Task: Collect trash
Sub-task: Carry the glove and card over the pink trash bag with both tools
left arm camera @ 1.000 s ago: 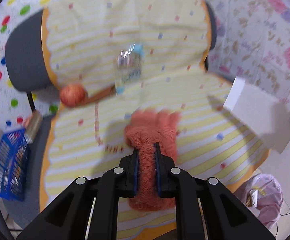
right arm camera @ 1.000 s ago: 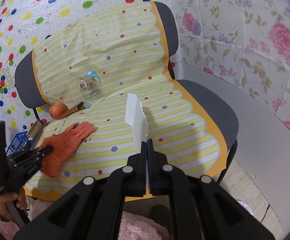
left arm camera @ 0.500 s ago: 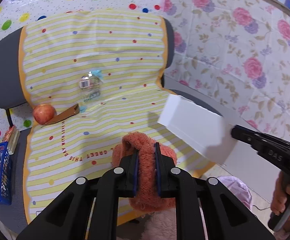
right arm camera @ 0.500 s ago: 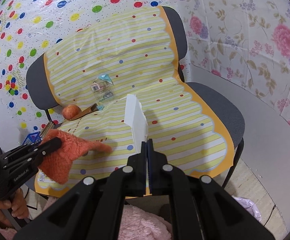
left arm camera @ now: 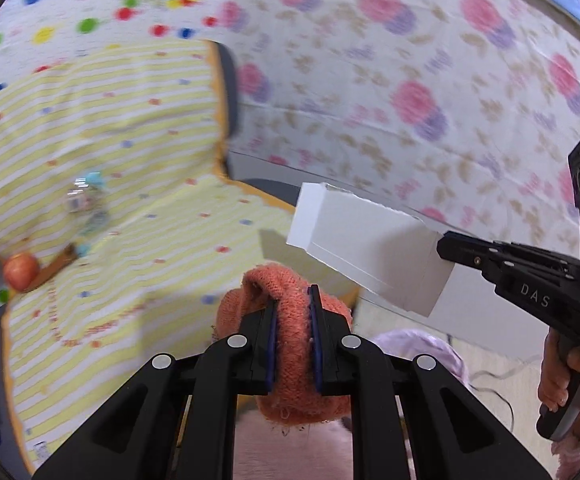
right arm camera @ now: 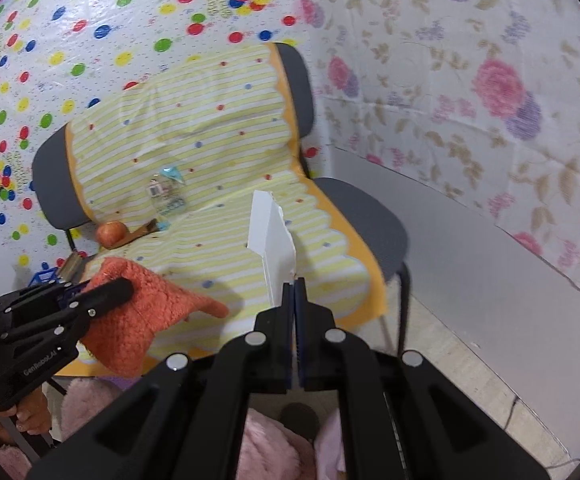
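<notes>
My left gripper (left arm camera: pixel 293 294) is shut on an orange knit glove (left arm camera: pixel 290 344), held in the air off the chair seat; the glove also shows in the right wrist view (right arm camera: pixel 146 312). My right gripper (right arm camera: pixel 294 282) is shut on a flat white cardboard box (right arm camera: pixel 272 248), also lifted; in the left wrist view the box (left arm camera: pixel 366 248) hangs to the right of the glove. A clear plastic wrapper (right arm camera: pixel 166 196) lies at the fold of the chair's yellow striped cover (right arm camera: pixel 226 240). A pink plastic bag (left arm camera: pixel 426 352) sits on the floor below the glove.
An apple (right arm camera: pixel 110 232) and a brown strip (right arm camera: pixel 142 230) lie on the seat's back left. A blue basket (right arm camera: pixel 44 278) stands left of the chair. Flowered and dotted sheets cover the walls. A grey board (right arm camera: pixel 490 264) leans at the right.
The left gripper lifted the glove off the seat and swung right, toward the chair's front edge and the pink bag. The right gripper drew back slightly with the box.
</notes>
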A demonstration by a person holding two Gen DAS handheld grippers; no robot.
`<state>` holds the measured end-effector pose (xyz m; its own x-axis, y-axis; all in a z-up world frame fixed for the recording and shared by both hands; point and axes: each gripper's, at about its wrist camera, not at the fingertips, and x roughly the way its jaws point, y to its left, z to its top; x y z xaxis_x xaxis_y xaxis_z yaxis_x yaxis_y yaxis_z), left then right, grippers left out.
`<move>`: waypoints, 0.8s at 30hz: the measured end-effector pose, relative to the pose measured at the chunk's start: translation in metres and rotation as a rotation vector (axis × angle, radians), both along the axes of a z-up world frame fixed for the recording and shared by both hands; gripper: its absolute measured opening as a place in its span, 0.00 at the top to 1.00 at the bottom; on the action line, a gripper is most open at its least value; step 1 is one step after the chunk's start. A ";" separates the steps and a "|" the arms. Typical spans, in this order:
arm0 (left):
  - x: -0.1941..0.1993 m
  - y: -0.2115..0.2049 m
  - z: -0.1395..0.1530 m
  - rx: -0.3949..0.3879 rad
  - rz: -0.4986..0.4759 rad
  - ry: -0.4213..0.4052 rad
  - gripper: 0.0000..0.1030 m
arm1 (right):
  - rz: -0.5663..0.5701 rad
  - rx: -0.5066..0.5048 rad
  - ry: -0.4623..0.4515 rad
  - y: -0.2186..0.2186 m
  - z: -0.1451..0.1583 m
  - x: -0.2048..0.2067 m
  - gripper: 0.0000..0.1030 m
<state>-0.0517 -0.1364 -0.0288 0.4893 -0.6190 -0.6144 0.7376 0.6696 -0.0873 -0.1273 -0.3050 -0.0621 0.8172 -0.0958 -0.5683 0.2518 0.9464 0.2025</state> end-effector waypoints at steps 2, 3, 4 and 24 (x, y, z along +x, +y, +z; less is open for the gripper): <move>-0.011 -0.018 -0.004 0.007 -0.057 0.001 0.86 | -0.049 -0.004 0.012 -0.012 -0.004 -0.018 0.98; -0.016 -0.024 -0.006 0.009 -0.076 -0.003 0.86 | -0.063 -0.005 0.018 -0.015 -0.005 -0.024 0.98; -0.023 -0.033 -0.008 0.012 -0.105 -0.008 0.86 | -0.081 -0.008 0.023 -0.018 -0.007 -0.032 0.98; -0.103 -0.122 -0.062 0.082 -0.355 -0.035 0.86 | -0.325 -0.022 0.244 -0.054 -0.070 -0.119 0.98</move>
